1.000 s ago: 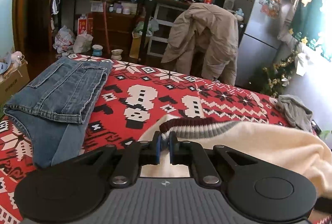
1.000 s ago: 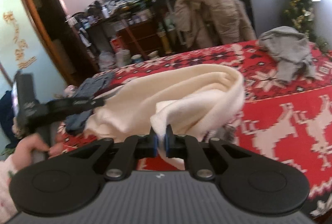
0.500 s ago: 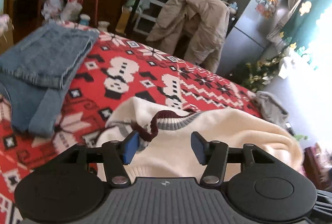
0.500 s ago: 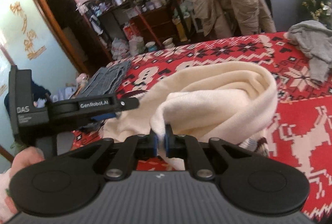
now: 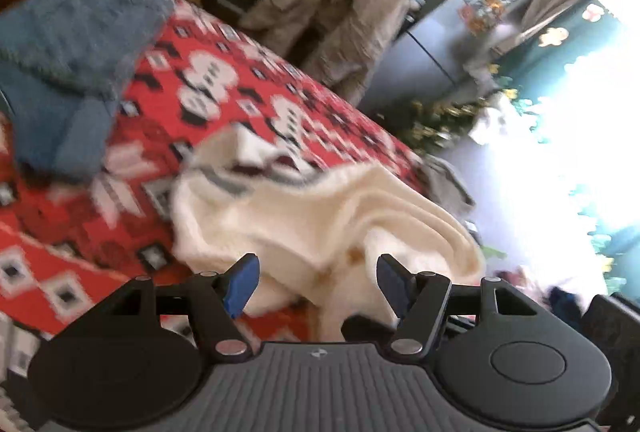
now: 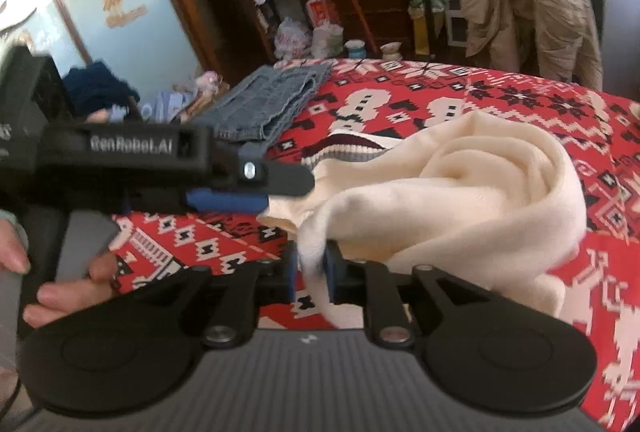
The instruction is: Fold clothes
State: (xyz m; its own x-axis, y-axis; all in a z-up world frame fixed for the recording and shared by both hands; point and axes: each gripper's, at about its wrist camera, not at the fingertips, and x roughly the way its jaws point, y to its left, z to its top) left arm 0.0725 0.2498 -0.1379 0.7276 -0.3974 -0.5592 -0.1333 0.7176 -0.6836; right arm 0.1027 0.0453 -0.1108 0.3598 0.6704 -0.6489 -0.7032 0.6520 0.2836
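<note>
Cloth in a cream knit, a sweater (image 6: pixel 472 200) with a maroon-and-grey ribbed collar, lies bunched on the red patterned blanket (image 6: pixel 532 100) that covers the surface. In the right wrist view its body is rolled into thick folds towards the right, and the collar points away from the camera, towards the folded jeans (image 6: pixel 272 100).

The right gripper (image 6: pixel 310 272) has its jaws drawn narrow on a pinch of the sweater's near edge; the cream fabric passes between the two blue pads and rises from them in a taut ridge. The left gripper (image 5: pixel 316 280) hangs over the near part of the same sweater (image 5: pixel 320 216) with its jaws spread wide, the blue pads apart and nothing caught between them, though cream cloth shows in the gap below. From the right wrist camera the left gripper (image 6: pixel 256 188) reaches in from the left, held by the person's hand (image 6: pixel 68 284), its tip just beside the sweater's collar end.

The jeans (image 5: pixel 68 72) sit at the far left corner of the blanket, well apart from the sweater. Beyond the blanket a beige coat (image 6: pixel 528 4) hangs over a chair, and a grey garment (image 5: pixel 448 184) lies at the far right edge. The left wrist view is blurred.
</note>
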